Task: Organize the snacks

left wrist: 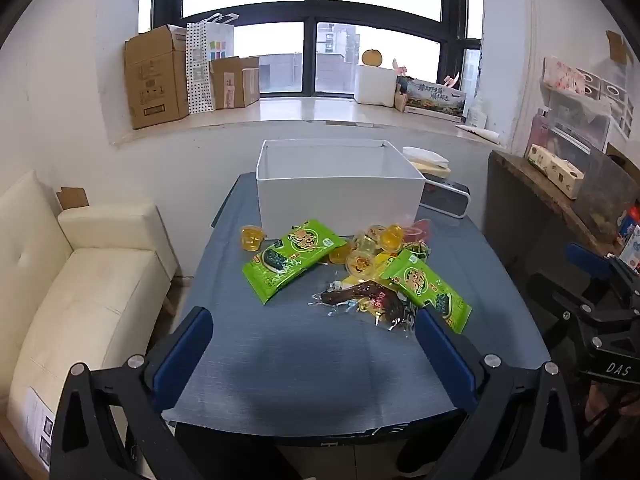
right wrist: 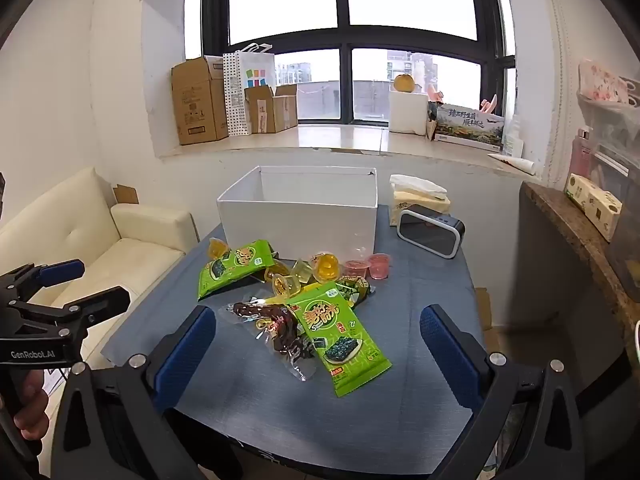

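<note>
left gripper [left wrist: 314, 344] fingers spread wide and empty, right gripper [right wrist: 318, 344] likewise, side by side

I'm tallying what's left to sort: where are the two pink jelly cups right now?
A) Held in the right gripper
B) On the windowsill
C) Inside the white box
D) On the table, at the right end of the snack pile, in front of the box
D: the pink jelly cups stand on the blue table just in front of the white box, and the right gripper is open and holds nothing.

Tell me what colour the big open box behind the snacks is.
White box, plain inside and out; the right wrist view shows it best.
</note>
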### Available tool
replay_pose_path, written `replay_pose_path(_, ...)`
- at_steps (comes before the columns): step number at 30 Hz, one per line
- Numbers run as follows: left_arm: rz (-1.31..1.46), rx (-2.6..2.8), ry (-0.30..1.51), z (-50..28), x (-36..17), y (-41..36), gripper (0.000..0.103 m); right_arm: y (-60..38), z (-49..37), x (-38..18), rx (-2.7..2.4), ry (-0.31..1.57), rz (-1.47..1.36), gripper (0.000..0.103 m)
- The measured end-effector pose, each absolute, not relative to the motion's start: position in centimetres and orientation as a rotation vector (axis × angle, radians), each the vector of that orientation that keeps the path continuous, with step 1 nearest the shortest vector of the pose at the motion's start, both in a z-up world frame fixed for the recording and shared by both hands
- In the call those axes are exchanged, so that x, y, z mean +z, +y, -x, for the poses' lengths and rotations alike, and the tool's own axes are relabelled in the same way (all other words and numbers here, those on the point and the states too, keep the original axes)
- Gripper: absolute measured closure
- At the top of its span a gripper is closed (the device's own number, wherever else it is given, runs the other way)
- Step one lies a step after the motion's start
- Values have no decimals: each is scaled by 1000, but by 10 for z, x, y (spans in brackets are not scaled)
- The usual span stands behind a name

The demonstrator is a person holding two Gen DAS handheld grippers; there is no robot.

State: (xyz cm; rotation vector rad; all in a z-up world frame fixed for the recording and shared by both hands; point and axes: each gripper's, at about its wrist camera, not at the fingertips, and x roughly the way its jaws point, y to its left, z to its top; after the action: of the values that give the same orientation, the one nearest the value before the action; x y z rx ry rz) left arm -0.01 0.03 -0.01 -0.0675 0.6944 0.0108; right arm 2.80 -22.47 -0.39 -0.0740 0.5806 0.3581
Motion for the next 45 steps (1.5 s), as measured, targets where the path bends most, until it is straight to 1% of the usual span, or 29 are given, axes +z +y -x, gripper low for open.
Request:
replay_pose_path(6, 83, -1, 684, 6, -1, 12, 0, -223, -25, -5, 388, 591, 81, 0)
replay_pose_path(13, 53, 19, 711, -1, -3, 2, 0, -228, -31, -7, 388, 594, 83, 0)
replay_pose_path(33, 44, 12, 700, 1, -3, -2, 0, -221, -24, -7, 387, 587, 95, 0)
replay_pose_path(45, 93, -34, 689, 2, -4, 1, 0, -224, -24, -9, 383, 593, 84, 0)
